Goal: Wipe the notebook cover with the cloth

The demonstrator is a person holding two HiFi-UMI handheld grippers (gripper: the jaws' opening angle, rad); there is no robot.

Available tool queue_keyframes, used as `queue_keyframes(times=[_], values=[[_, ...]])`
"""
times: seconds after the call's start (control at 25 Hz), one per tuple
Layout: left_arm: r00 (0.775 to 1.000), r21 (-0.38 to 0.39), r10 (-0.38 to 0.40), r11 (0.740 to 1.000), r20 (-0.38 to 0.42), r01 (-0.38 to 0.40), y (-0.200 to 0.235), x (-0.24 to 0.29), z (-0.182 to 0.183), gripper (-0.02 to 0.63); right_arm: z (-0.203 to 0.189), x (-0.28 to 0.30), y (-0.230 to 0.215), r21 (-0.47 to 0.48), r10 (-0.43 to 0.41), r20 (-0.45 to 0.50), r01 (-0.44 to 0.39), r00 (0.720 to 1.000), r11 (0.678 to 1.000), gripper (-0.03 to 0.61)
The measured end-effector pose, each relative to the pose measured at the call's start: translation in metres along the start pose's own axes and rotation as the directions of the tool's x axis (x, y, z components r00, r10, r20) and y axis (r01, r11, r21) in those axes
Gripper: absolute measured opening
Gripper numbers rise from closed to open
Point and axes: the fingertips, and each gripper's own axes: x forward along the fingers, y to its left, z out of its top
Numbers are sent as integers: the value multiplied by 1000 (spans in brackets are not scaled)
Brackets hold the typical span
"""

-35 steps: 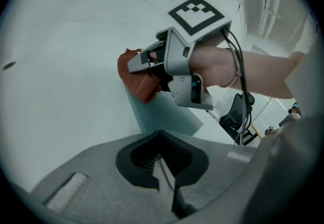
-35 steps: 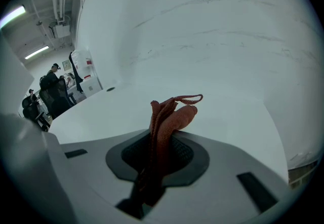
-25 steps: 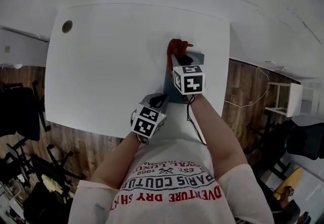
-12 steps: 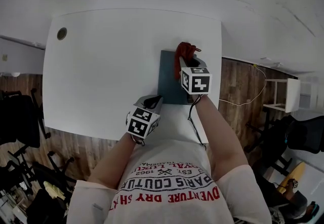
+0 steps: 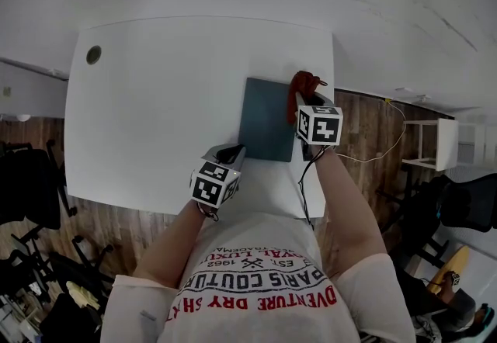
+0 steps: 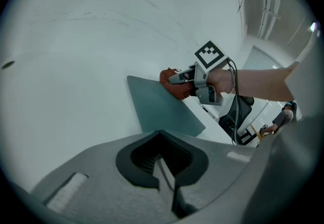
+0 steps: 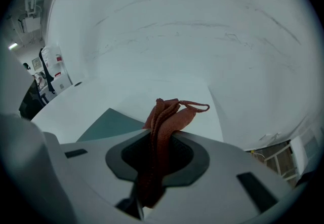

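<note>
White bench (image 5: pixel 155 93) carries teal notebook (image 5: pixel 265 126) | right claw (image 5: pixel 301 103) clamps red cloth (image 5: pixel 304 84) at notebook's far-right edge | left claw (image 5: pixel 231 154) pinched together, empty

Soft, even and rather dim light; no hard shadows; strong fisheye bending with dark corners; close parts blurred

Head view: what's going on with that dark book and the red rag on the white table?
A person stands at a white table with a hand-held gripper in each hand. The right gripper has its jaws shut on a reddish cloth, held at the far right edge of a dark teal notebook that lies flat on the table. The left gripper, jaws shut and empty, sits by the notebook's near left corner.
</note>
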Motion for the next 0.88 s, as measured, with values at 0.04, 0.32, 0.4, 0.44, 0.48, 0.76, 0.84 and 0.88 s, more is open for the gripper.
queue_keyframes(times=[0.04,0.32,0.4,0.44,0.48,0.76,0.84,0.88], values=[[1000,-1,-1,1000,-1,1,0,0,0,9,-2,-2,-7,8,-16,-2,16,1000,1000,78],[1000,9,4,1000,0,-4,-1,0,0,9,-7,-23,-15,28,-37,25,36,999,999,77],[1000,9,0,1000,-1,0,-1,0,0,9,-1,-29,-1,-17,-15,47,16,999,1000,77],[1000,9,-2,1000,-2,2,-1,0,-1,9,1,-31,10,-39,6,53,-4,999,999,77],[1000,9,-3,1000,-3,3,-1,0,-1,9,4,-33,23,-59,35,58,-32,998,998,77],[1000,17,-4,1000,-3,4,-1,0,0,9,10,-40,127,-127,242,65,-233,968,964,77],[1000,17,-6,1000,-4,6,-2,0,0,9,4,-39,146,-119,271,52,-263,961,957,77],[1000,18,-6,1000,-3,6,-2,0,0,9,0,-38,152,-108,276,46,-270,960,957,77]])
